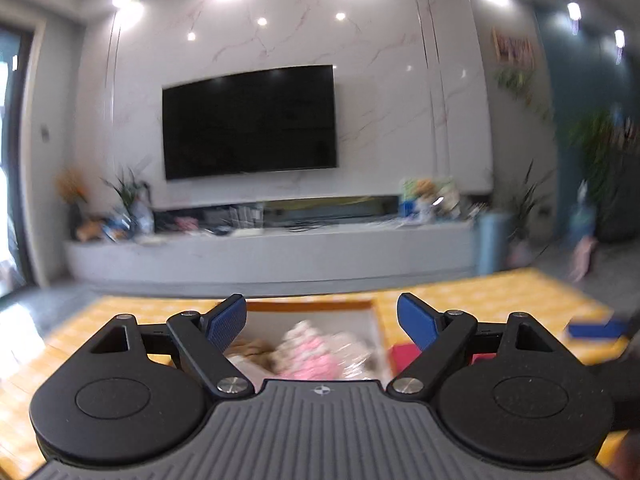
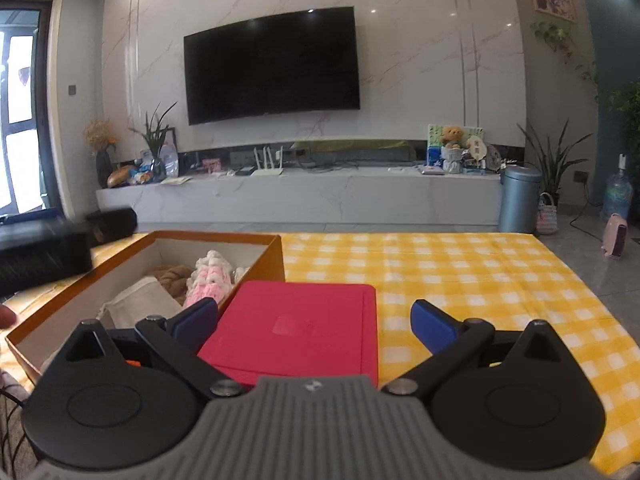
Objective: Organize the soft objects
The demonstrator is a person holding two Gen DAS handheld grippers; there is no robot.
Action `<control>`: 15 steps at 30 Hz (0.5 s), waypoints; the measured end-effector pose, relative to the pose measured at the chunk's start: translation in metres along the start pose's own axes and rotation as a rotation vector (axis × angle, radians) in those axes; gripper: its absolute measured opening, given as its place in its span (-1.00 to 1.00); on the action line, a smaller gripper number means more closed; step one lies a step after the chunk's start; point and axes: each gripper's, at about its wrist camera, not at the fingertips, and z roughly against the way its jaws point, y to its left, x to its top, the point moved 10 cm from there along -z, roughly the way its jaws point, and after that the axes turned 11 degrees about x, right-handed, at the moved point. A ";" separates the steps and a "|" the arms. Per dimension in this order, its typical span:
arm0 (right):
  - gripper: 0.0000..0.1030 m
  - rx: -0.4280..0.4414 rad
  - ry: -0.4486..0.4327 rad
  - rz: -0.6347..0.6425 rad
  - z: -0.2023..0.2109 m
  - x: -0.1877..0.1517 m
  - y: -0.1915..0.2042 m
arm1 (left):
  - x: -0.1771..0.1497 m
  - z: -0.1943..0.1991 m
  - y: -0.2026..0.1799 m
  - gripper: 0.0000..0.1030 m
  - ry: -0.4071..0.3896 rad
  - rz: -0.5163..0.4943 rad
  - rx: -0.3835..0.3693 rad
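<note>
An open orange box [image 2: 276, 256] with white inner walls stands on the yellow checked cloth. Inside lie a pink and white crocheted piece [image 2: 208, 280], a brown knitted piece [image 2: 172, 276] and a beige cloth pouch [image 2: 144, 304]. A red lid [image 2: 296, 332] lies flat beside the box on its right. My right gripper [image 2: 316, 320] hovers open over the red lid, nothing between its fingers. My left gripper [image 1: 320, 322] is open above the box [image 1: 376, 320], with the pink piece [image 1: 312, 352] seen blurred below it; it also shows as a dark blur [image 2: 44, 248] in the right wrist view.
The yellow checked cloth [image 2: 460, 272] covers the table and runs bare to the right of the lid. Beyond the table stand a long white TV bench [image 2: 304, 196] with a wall TV above, a grey bin [image 2: 520, 200], plants and a water bottle on the floor.
</note>
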 end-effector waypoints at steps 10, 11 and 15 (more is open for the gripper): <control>0.95 -0.017 0.018 0.145 -0.005 -0.011 0.009 | -0.022 -0.010 -0.015 0.93 0.059 0.021 -0.067; 0.95 -0.018 0.015 0.141 -0.005 -0.011 0.007 | -0.022 -0.010 -0.013 0.93 0.060 0.030 -0.046; 0.95 -0.008 -0.007 0.132 -0.002 -0.012 0.007 | -0.027 -0.008 -0.012 0.99 0.070 0.082 -0.011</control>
